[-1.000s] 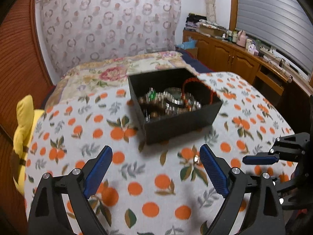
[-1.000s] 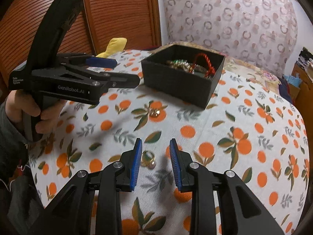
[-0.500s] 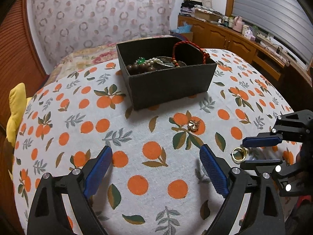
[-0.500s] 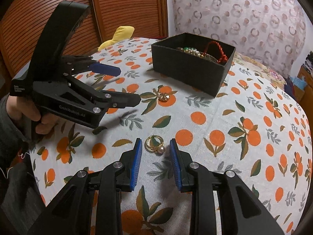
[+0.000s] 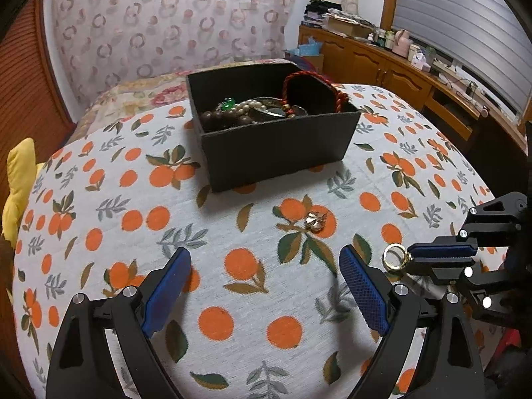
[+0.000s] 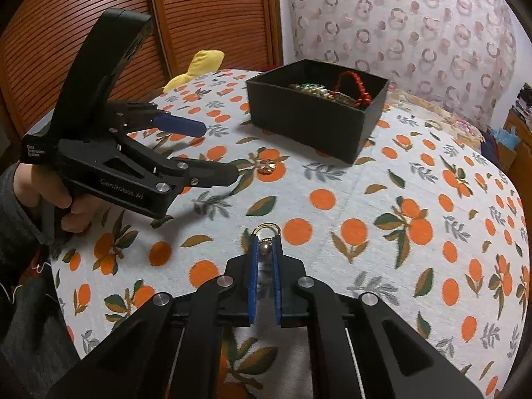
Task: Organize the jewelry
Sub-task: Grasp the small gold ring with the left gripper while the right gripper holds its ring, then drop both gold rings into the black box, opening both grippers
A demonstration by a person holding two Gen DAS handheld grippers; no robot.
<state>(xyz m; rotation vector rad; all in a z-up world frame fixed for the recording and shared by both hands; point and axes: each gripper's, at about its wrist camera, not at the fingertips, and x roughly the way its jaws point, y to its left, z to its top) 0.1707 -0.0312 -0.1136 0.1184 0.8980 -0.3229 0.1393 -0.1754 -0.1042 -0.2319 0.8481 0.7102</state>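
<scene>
While the right gripper (image 6: 265, 246) has just closed its blue pads on a gold ring (image 6: 265, 232) with a pearl, low over the orange-print cloth (image 6: 382, 199), the left gripper (image 5: 264, 272) hangs beside it, jaws wide and empty. Farther out a small gold earring (image 5: 315, 221) lies on the cloth, and beyond it stands the black box (image 5: 276, 146) holding beads and a red cord.
</scene>
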